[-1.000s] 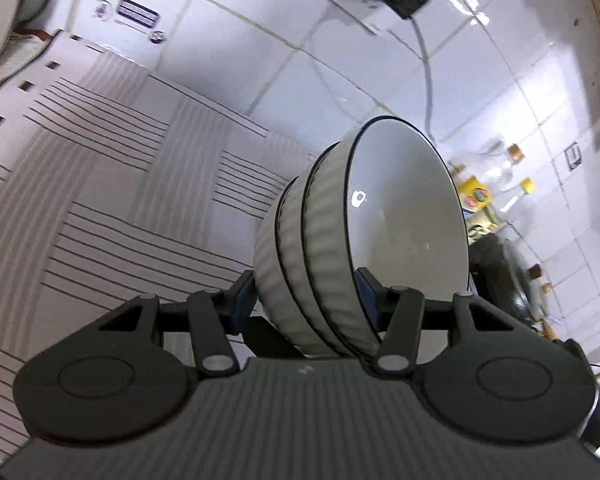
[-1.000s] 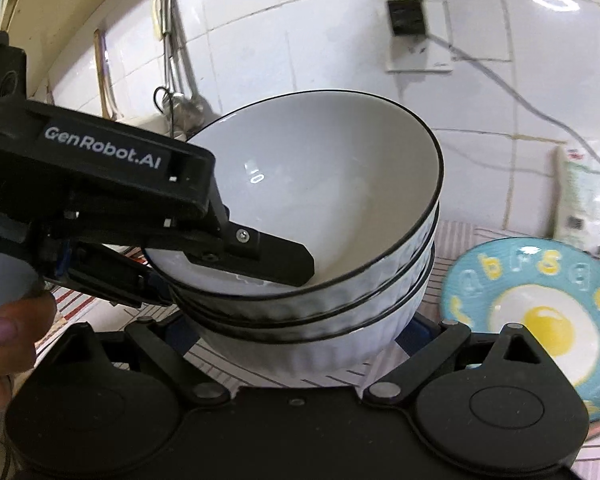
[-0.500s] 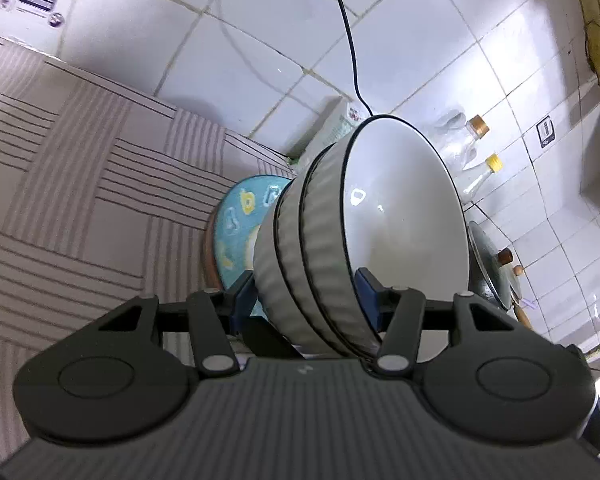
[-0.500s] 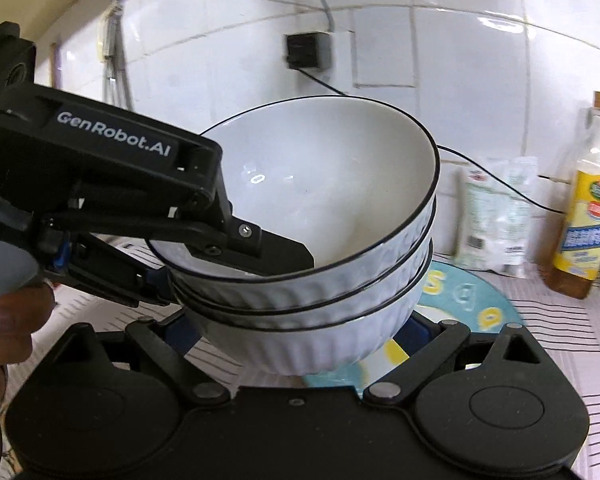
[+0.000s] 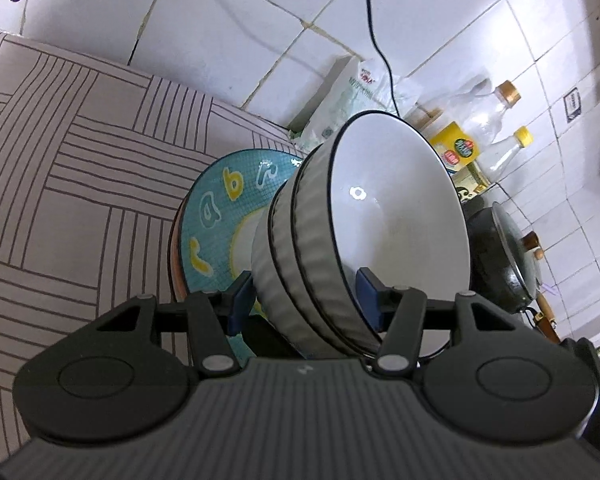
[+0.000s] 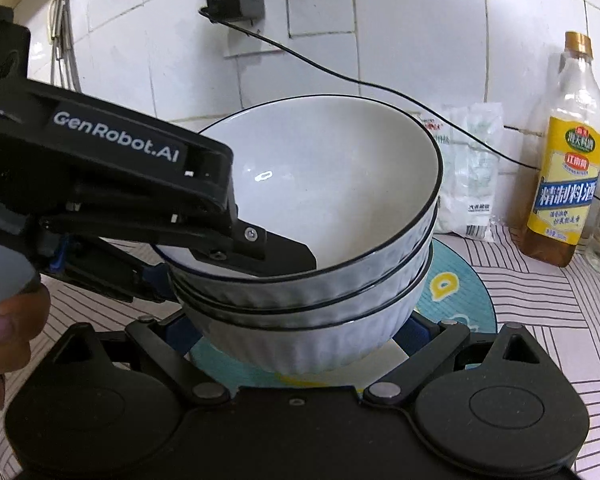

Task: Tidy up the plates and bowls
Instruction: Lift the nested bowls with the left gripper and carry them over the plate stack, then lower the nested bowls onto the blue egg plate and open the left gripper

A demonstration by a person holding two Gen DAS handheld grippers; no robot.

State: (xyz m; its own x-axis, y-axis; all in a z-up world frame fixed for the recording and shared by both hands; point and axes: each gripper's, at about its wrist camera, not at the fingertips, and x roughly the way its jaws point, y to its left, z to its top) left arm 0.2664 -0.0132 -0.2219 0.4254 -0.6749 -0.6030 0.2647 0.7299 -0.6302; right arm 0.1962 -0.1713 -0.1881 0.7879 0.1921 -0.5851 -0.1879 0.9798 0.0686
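A stack of three white ribbed bowls with black rims (image 6: 340, 208) hangs in the air, held from two sides. My left gripper (image 5: 304, 300) is shut on the stack's rim, one finger inside the top bowl; it shows in the right wrist view as the black GenRobot.AI arm (image 6: 116, 168). My right gripper (image 6: 300, 332) is shut on the lowest bowl's sides. Directly beneath the bowls (image 5: 380, 216) lies a teal plate with letters and a fried-egg picture (image 5: 228, 204), also in the right wrist view (image 6: 456, 292), resting on an orange-rimmed plate.
A striped cloth (image 5: 80, 152) covers the counter. Against the tiled wall stand a white packet (image 6: 468, 168), oil and sauce bottles (image 6: 568, 160), and a dark lidded pot (image 5: 508, 256). A black cable (image 6: 380, 88) runs from a wall plug.
Both grippers carried the bowl stack to the right. The teal plate, off to the right before, now lies directly under the bowls. The grips have not changed.
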